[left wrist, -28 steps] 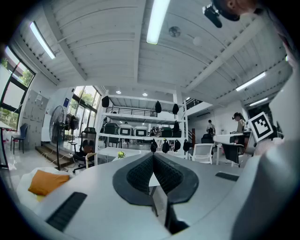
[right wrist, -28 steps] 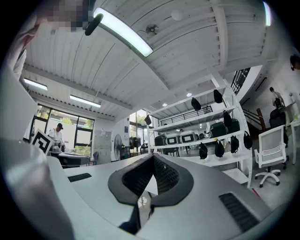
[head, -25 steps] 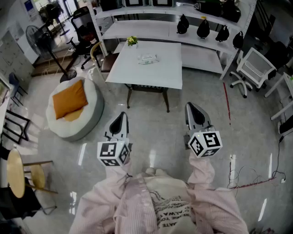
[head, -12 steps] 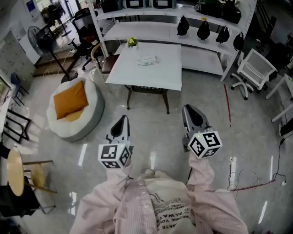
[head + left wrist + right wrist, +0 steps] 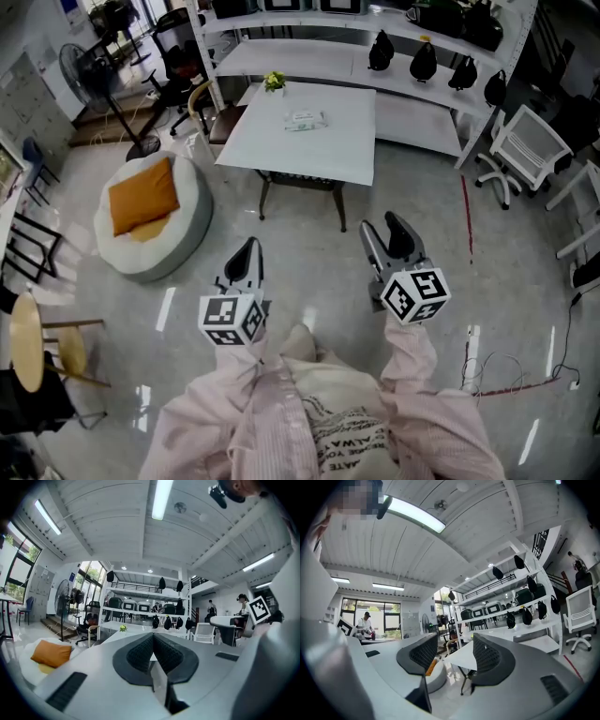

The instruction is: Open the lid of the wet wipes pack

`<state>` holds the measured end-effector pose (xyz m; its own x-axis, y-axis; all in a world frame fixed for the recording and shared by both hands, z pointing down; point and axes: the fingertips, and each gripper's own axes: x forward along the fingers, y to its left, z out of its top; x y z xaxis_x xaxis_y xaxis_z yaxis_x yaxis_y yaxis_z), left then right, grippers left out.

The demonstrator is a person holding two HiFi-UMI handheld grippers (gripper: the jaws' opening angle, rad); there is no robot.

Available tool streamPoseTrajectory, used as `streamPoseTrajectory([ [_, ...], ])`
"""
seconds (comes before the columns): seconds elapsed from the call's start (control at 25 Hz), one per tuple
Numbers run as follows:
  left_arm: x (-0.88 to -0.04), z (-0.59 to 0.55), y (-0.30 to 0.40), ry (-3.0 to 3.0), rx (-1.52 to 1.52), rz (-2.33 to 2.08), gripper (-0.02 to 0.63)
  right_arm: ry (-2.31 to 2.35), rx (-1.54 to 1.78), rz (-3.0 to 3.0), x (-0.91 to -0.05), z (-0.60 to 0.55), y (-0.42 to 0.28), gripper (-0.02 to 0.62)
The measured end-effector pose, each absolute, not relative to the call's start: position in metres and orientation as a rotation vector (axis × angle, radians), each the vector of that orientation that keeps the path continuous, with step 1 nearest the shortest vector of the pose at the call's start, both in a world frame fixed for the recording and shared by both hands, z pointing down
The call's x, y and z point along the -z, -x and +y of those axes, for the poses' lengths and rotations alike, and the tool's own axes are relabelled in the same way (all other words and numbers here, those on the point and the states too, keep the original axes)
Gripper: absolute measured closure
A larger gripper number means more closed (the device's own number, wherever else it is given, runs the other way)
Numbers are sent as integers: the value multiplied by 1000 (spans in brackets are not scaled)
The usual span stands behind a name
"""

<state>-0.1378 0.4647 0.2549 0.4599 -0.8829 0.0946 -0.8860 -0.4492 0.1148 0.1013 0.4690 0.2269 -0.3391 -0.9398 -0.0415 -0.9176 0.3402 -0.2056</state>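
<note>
Floor [image 5: 309, 225], pale and glossy, fills the room; white table [image 5: 319, 155] at 12 o'clock carries the wet wipes pack [image 5: 306, 120], well apart from both grippers; beanbag [image 5: 155, 239] at 9 o'clock; left gripper [image 5: 247, 246] level, jaws together, empty; right gripper [image 5: 381, 228] level, jaws just opening, now wide apart, nothing between them.

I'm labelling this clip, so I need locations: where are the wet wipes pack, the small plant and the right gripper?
wet wipes pack [image 5: 306, 120], head view, middle of its top.
small plant [image 5: 274, 82], head view, its leafy top.
right gripper [image 5: 380, 226], head view, midway between its open fingertips.
</note>
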Motion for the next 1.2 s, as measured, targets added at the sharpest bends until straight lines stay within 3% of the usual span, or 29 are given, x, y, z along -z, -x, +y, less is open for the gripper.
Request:
streamPoseTrajectory([
  [0.52,-279,409,131,-2534,-77,-1519,606,1717,284,2394,-243,415,-117,390],
  [1.2,-310,211,143,-2471,-89,-1474,606,1768,344,2418,-269,223,-107,390],
])
